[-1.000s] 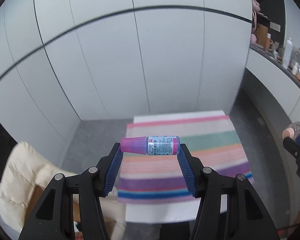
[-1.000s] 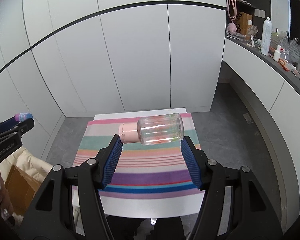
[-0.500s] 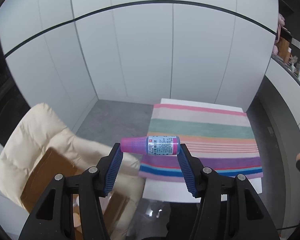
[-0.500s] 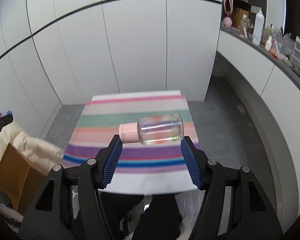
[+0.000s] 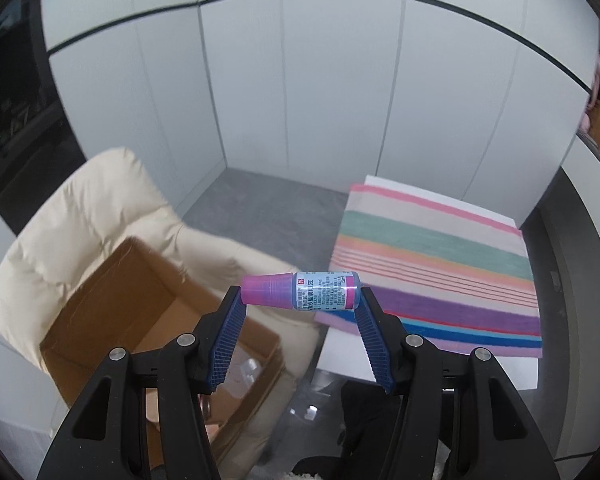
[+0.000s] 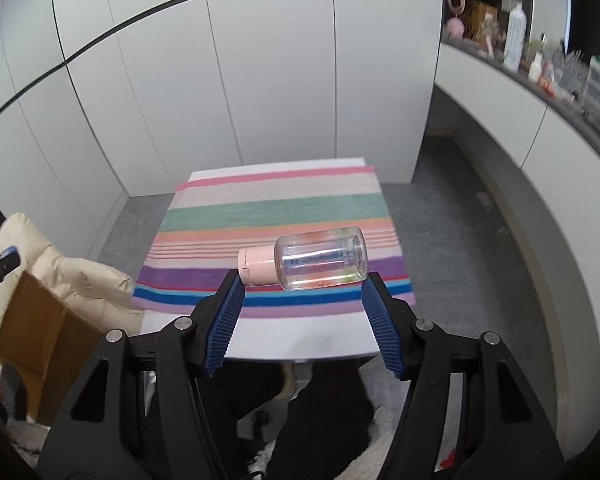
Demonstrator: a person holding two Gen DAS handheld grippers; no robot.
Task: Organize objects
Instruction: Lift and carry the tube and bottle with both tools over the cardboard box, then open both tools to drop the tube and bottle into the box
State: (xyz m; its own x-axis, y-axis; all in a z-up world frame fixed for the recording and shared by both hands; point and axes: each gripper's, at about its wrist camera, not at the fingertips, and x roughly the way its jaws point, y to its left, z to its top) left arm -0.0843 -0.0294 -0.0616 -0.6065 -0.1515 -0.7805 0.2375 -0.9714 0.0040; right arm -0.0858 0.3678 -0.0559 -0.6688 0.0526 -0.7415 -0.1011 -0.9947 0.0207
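Two fisheye views look forward along handheld grippers, each with two black arms ending in blue ribbed pads.

In the left wrist view, the left gripper [image 5: 300,300] clamps a small pink dropper bottle [image 5: 302,291] lengthwise between its pads. The bottle lies sideways, its pink cap pointing left and its base against the right pad, with a pale blue printed label around the middle. Below and to the left sits an open cardboard box [image 5: 148,312], resting on a cream padded chair [image 5: 80,216]. Small clear items lie at the bottom of the box; they are too blurred to name. The bottle hangs in the air above the near right corner of the box. To the right is a white table [image 5: 420,364] covered by a striped cloth [image 5: 432,264] in pink, green, orange, purple and blue bands.

In the right wrist view, the right gripper [image 6: 302,276] grips a clear plastic bottle [image 6: 320,258] with a pale pink cap, also held sideways, cap to the left and base against the right pad. It is held in the air above the near edge of the striped cloth. At the far left edge, the tip of the left gripper shows over the box and chair. White wall panels [image 6: 284,80] stand behind the table, and a cluttered shelf [image 6: 548,76] runs along the right.
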